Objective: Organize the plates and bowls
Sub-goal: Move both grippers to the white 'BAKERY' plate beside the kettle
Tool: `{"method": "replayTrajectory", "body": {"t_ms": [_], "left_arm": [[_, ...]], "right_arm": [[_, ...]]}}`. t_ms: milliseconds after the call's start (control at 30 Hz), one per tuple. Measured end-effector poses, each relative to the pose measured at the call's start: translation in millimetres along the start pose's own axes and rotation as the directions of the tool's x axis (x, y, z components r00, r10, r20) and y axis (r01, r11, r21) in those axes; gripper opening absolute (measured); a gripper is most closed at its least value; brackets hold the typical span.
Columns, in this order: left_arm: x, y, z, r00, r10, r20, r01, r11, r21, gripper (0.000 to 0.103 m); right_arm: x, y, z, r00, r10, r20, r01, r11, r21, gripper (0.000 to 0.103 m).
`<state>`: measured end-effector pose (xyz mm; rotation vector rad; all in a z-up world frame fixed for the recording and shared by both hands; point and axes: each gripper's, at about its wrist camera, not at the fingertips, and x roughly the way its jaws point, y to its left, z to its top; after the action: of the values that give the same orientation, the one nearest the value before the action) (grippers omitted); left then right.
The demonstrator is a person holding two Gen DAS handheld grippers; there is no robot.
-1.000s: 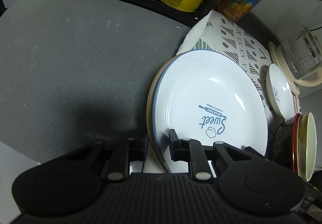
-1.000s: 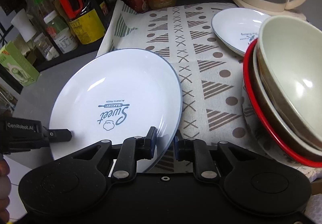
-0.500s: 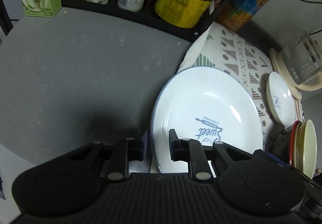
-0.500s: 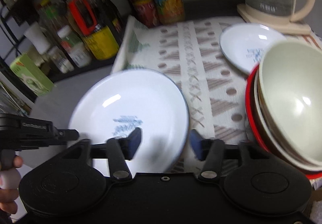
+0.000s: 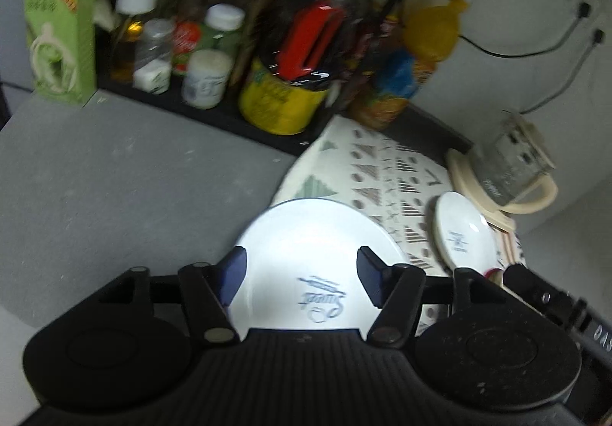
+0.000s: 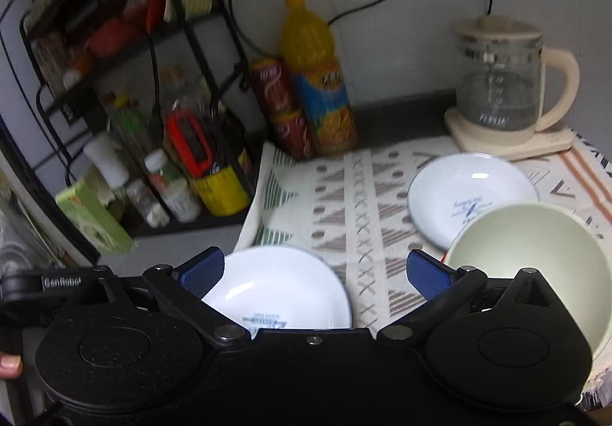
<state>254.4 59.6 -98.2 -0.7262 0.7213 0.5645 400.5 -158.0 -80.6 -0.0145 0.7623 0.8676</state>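
Nearest in the left wrist view, the left gripper [image 5: 302, 275] has its two fingers spread wide and pinches nothing. Under the gap lies the large white plate with a thin blue rim and blue "Sweet" print [image 5: 306, 261]. Its near edge is hidden behind the black gripper body, so I cannot tell if the fingers touch it.

In the right wrist view the right gripper [image 6: 313, 273] is spread wide too, with nothing between the blue pads [image 6: 202, 273]. The same large plate [image 6: 283, 284] shows between its fingers; its near part is cut off by the gripper body. It lies at the near left edge of the patterned cream cloth with brown triangles [image 6: 363, 204], partly over the grey counter [image 5: 134, 196].

At near right stands the pale green bowl [image 6: 535, 257]; a little red shows under its left rim, but what is below it is hidden. Just behind it the small white plate with blue print [image 6: 459, 196] rests on the cloth, its near edge covered by the bowl.

Farther right is the glass kettle with cream handle and base [image 6: 501, 89]. Far in the middle stands the orange juice bottle [image 6: 317, 82], next to the red cans [image 6: 279, 101]. At far left the black wire rack [image 6: 114, 82] holds blurred jars and bottles, their labels not readable, and the green carton [image 5: 61, 39] stands at the left end.
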Motion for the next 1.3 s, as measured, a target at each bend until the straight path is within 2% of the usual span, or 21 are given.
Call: {"method": "replayTrajectory", "body": {"t_ms": [100, 333, 500, 967, 1300], "left_arm": [[-4, -14, 1, 1.0, -0.03, 0.004, 0.03, 0.999, 0.034, 0.062], [-14, -39, 0, 0.999, -0.05, 0.011, 0.049, 0.996, 0.072, 0.063], [-15, -65, -4, 0.998, -0.067, 0.003, 0.066, 0.989, 0.135, 0.064], [5, -147, -14, 0.982, -0.176, -0.074, 0.191, 0.938, 0.291, 0.065], [27, -192, -12, 0.975, -0.177, -0.133, 0.213, 0.913, 0.349, 0.065]], "right_arm": [[-11, -9, 6, 0.999, -0.007, 0.033, 0.006, 1.0, 0.022, 0.102], [-42, -26, 15, 0.994, -0.032, 0.106, 0.028, 0.999, 0.033, 0.103], [-58, -34, 17, 0.989, -0.067, 0.13, 0.064, 0.998, 0.024, 0.103], [-102, -79, 8, 0.957, -0.236, 0.166, 0.217, 0.968, 0.126, 0.103], [-115, -112, 12, 0.94, -0.29, 0.183, 0.257, 0.949, 0.185, 0.103]]}}
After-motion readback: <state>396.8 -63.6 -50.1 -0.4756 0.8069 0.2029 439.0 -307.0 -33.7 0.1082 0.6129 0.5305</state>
